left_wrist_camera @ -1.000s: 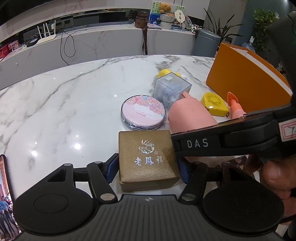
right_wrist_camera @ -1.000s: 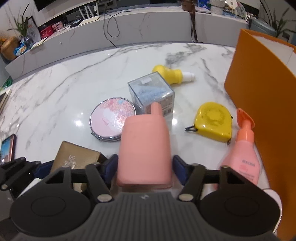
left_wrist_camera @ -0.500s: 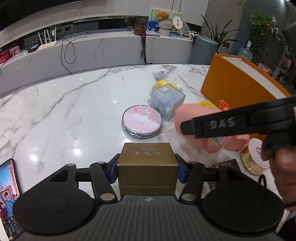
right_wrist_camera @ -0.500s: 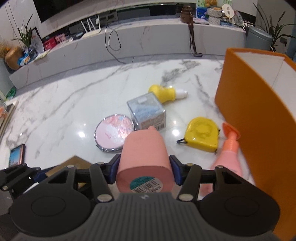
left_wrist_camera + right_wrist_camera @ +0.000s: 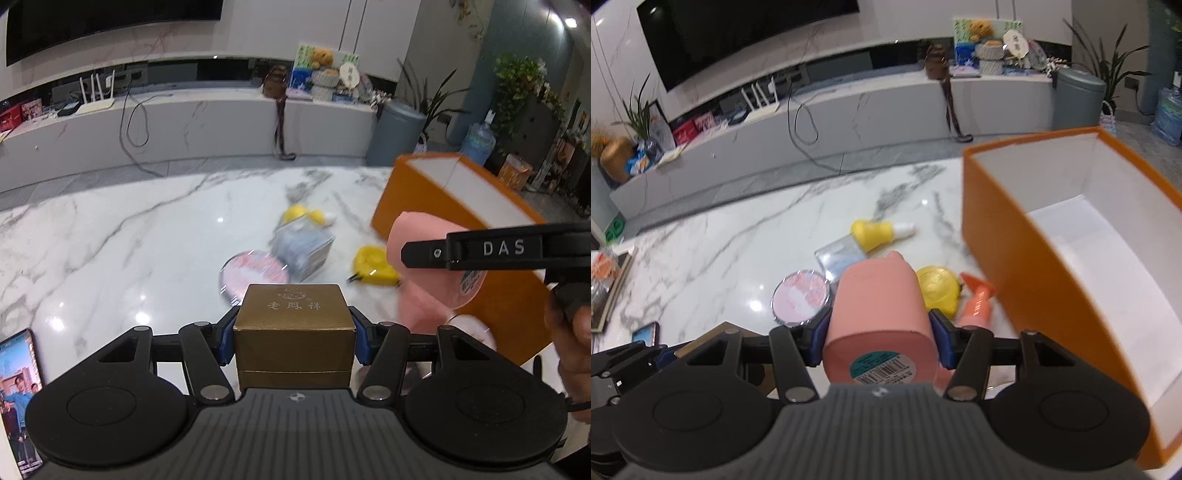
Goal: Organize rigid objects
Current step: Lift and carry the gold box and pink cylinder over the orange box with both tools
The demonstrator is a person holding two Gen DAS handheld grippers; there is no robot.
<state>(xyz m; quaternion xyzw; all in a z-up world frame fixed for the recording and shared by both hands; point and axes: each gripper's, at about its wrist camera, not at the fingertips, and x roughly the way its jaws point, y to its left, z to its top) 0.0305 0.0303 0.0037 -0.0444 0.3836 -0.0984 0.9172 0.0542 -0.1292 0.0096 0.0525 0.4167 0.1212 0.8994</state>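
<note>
My left gripper (image 5: 293,341) is shut on a gold gift box (image 5: 293,325) and holds it above the marble table (image 5: 110,236). My right gripper (image 5: 879,339) is shut on a pink cup (image 5: 879,314), lifted beside the open orange box (image 5: 1015,236); its white inside (image 5: 1108,258) shows nothing in it. The pink cup (image 5: 417,243) and the right gripper's finger (image 5: 480,249) also show in the left wrist view, in front of the orange box (image 5: 443,206).
On the table lie a round pink mirror (image 5: 800,297), a clear cube box (image 5: 840,256), a yellow bottle (image 5: 873,232), a yellow tape measure (image 5: 938,290) and a pink-orange spray bottle (image 5: 975,301). A phone (image 5: 20,387) lies at the near left.
Both grippers have risen off the table with their objects. The right gripper has carried the pink cup up and toward the orange box, whose inside now shows.
</note>
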